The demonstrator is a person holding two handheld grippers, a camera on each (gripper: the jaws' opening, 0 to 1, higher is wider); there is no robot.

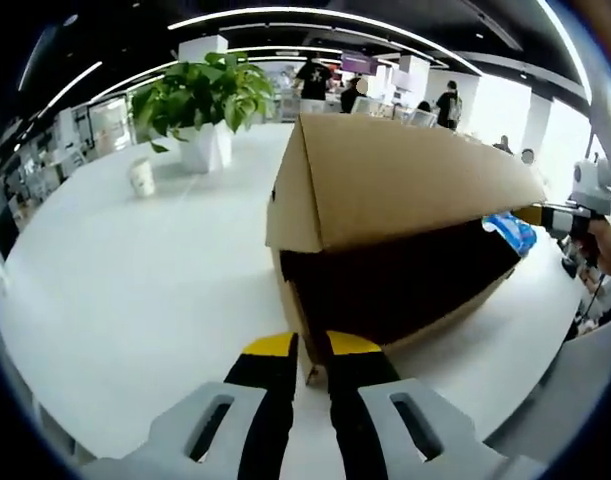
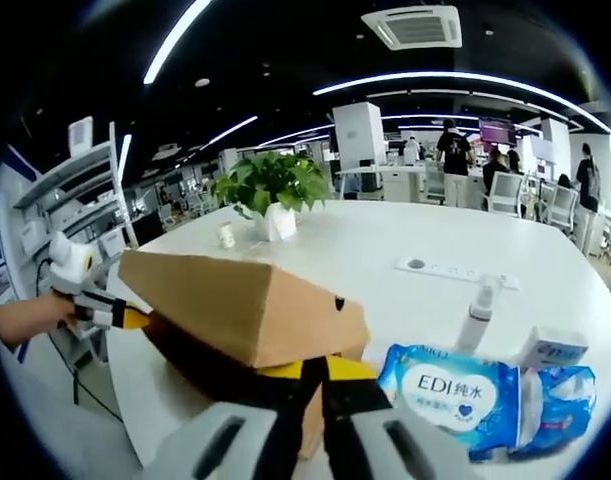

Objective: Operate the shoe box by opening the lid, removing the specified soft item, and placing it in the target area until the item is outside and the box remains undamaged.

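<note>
While the shoe box (image 1: pixel 385 230) sits on the white table (image 1: pixel 135 290) with its lid (image 2: pixel 235 300) raised, the left gripper (image 1: pixel 312 350) pinches the near box edge to steady it, and the right gripper (image 2: pixel 317 375) nips the lid's rim, keeping it up. A blue wipes pack (image 2: pixel 455 395), apparently the soft item, lies right of the box, outside.

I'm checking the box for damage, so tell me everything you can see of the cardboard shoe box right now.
The shoe box is plain brown cardboard, resting on the white round table. Its hinged lid is raised at a slant, leaving a dark wedge-shaped opening; the inside is too dark to read. The left claw is closed on the box's near corner, and the right claw is closed on its edge at the far side. No tears or crushing are visible. A blue wipes pack lies beside it.
</note>
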